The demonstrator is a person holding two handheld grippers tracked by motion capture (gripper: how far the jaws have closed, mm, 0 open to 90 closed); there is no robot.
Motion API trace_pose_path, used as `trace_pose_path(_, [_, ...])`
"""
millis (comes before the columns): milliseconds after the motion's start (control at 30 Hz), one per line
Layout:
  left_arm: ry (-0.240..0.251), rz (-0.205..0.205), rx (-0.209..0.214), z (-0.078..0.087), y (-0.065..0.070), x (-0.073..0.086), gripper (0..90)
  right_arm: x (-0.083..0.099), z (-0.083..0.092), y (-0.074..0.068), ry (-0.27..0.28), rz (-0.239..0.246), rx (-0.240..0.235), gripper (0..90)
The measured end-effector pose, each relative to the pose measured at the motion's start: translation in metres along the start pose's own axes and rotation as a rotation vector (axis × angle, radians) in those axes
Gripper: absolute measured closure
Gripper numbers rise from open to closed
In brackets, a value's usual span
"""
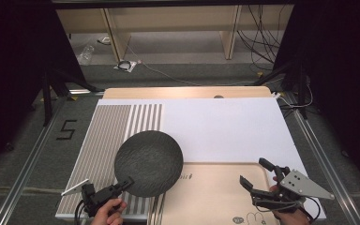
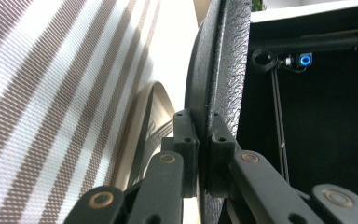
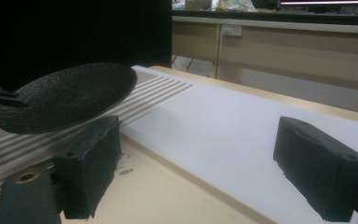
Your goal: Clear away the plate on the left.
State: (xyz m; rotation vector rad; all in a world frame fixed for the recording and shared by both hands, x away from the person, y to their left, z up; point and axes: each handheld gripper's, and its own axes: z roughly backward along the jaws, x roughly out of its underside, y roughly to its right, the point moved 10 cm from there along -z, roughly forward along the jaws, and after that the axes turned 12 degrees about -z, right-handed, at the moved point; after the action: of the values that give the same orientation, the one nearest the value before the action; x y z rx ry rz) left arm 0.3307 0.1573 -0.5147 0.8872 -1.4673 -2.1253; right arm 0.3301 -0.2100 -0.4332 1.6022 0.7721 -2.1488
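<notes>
A round black textured plate (image 1: 149,162) hangs above the table at the near left, partly over the striped mat and the wooden tray. My left gripper (image 1: 124,183) is shut on its near rim; in the left gripper view the plate (image 2: 221,60) stands edge-on between the clamped jaws, my left gripper (image 2: 204,149) pinching it. My right gripper (image 1: 258,174) is open over the tray's right side, nothing between its pads (image 3: 91,163). From the right gripper view the plate (image 3: 67,95) floats tilted at the left.
A white mat (image 1: 225,126) with a brown-striped left part (image 1: 108,136) covers the table. A light wooden tray (image 1: 211,197) lies at the near middle. Black tripod legs (image 1: 56,79) and cables (image 1: 262,42) stand on the floor beyond.
</notes>
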Motion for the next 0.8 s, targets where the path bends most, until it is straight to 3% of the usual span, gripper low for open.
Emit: trace_pose_path(800, [-0.142, -0.037, 0.025, -0.023, 0.012, 0.039, 85.1, 0.000, 0.000, 0.000, -0.001, 0.003, 0.001, 15.9])
